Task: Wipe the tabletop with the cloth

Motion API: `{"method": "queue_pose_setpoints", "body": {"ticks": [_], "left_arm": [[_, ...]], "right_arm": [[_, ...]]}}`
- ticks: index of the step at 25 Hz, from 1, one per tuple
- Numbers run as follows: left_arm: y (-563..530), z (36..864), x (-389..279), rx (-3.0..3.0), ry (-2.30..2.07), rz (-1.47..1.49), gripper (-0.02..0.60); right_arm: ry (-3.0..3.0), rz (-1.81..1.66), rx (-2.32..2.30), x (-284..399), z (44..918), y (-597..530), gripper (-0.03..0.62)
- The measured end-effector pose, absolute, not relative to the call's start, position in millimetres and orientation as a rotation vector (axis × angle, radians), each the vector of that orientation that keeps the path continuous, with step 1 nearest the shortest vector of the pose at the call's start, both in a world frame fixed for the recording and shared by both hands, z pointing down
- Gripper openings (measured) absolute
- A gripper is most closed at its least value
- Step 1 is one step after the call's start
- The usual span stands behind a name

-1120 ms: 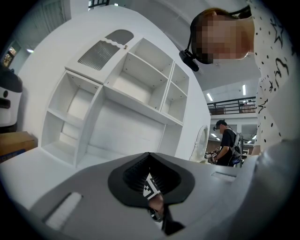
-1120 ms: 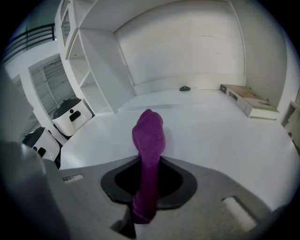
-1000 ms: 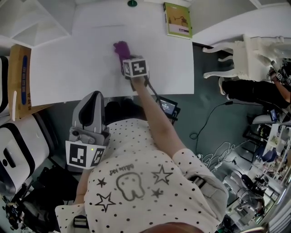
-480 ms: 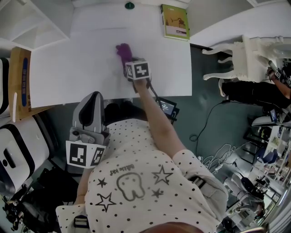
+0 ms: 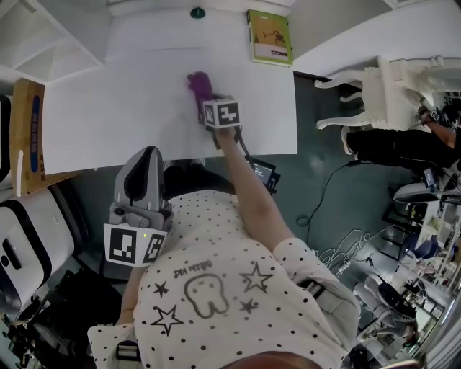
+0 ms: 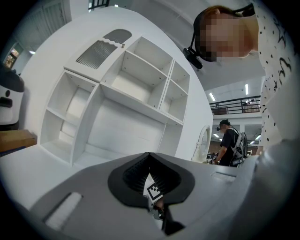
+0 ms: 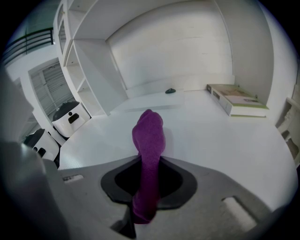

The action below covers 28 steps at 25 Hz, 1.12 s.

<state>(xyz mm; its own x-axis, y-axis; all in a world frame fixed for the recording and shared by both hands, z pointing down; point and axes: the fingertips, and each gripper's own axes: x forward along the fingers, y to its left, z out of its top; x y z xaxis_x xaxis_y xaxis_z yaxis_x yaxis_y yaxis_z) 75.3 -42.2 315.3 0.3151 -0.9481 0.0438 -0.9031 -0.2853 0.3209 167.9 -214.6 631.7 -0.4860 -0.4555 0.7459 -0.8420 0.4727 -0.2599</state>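
Observation:
A purple cloth [image 5: 199,85] lies bunched on the white tabletop [image 5: 108,108], near its middle. My right gripper [image 5: 210,101] reaches over the table's near edge and is shut on the cloth's near end. In the right gripper view the cloth [image 7: 149,136] stands up from between the jaws of the right gripper [image 7: 149,161] and rests on the tabletop [image 7: 211,136]. My left gripper [image 5: 144,157] is held close to the person's body, off the table, below its near edge. In the left gripper view, the left gripper [image 6: 150,161] has its jaws together with nothing in them.
A green book [image 5: 270,36] lies at the table's far right corner, and a small dark round object [image 5: 197,12] at the far edge. A cardboard box [image 5: 29,130] stands left of the table, a white chair [image 5: 392,94] to its right. White shelves [image 5: 43,36] rise behind.
My right gripper has slid the cloth a little to the right across the tabletop. The left gripper has stayed where it was.

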Motion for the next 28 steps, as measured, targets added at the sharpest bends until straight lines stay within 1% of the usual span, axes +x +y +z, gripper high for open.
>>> {"method": "queue_pose_setpoints", "body": {"ticks": [28], "left_arm": [[-43.2,317.5,82.8,2.279,-1.696,-0.235,-0.005]], "right_arm": [[-2.095,0.852,1.137,230.1,634.0,-225.5,0.063]]}}
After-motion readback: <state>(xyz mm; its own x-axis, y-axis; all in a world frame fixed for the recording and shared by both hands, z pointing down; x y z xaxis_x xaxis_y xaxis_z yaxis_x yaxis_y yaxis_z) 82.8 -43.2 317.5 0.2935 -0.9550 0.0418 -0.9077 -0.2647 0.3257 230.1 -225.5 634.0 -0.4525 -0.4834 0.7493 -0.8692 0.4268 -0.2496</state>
